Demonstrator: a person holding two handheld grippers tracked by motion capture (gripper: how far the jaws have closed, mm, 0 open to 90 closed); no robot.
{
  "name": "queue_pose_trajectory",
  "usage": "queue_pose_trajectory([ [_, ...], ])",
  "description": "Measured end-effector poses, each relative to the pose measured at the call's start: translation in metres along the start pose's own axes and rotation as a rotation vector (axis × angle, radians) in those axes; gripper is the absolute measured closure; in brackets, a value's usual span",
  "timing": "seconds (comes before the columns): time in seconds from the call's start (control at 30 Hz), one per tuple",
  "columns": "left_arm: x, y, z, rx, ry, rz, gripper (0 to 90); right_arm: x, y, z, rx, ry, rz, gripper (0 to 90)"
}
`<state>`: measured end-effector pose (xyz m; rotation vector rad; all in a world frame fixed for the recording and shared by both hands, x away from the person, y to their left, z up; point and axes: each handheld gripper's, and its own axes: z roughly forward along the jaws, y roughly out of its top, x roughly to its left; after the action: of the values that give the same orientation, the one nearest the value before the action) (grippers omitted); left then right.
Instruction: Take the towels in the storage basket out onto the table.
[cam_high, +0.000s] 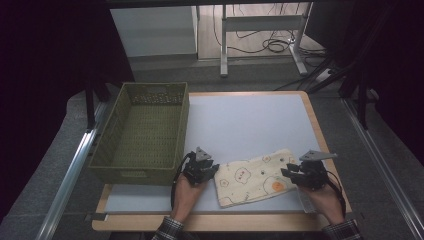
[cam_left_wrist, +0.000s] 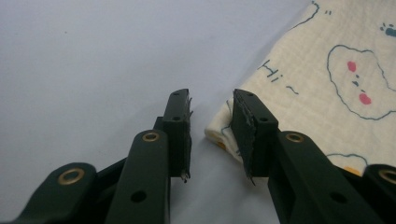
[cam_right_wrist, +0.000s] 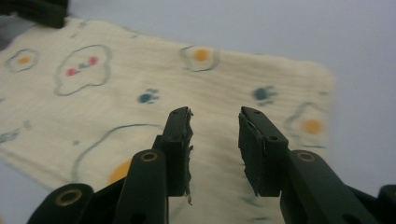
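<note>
A cream cloth (cam_high: 255, 175) printed with cartoon bears and eggs lies folded flat on the white table top (cam_high: 240, 120), near the front edge. My left gripper (cam_high: 214, 170) sits at the cloth's left corner. In the left gripper view its jaws (cam_left_wrist: 212, 100) stand apart, with the cloth's corner (cam_left_wrist: 327, 70) just beside the right jaw and nothing between them. My right gripper (cam_high: 286, 172) is at the cloth's right end. In the right gripper view it (cam_right_wrist: 215, 112) hovers open over the cloth (cam_right_wrist: 140, 79), gripping nothing.
An olive woven basket (cam_high: 184, 130) with nothing in it stands on the left half of the table, just behind my left hand. Bare white surface stretches behind the cloth. Desk legs and cables lie on the floor beyond the table.
</note>
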<state>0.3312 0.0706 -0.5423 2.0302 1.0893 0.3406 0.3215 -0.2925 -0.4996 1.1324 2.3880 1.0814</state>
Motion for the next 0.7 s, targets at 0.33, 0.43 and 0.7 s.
queue_pose_trajectory([
  [0.33, -0.001, 0.0, 0.0, 0.001, 0.011, 0.014, 66.4, 0.056, 0.003, 0.023, 0.022, 0.154, -0.089, 61.4],
  [0.43, -0.001, 0.0, 0.0, 0.002, 0.011, 0.014, 66.5, 0.076, 0.005, 0.031, 0.032, 0.202, -0.12, 61.4],
  [0.7, -0.001, -0.001, 0.001, 0.002, 0.006, 0.009, 66.4, 0.128, 0.015, 0.05, 0.061, 0.321, -0.222, 62.0],
])
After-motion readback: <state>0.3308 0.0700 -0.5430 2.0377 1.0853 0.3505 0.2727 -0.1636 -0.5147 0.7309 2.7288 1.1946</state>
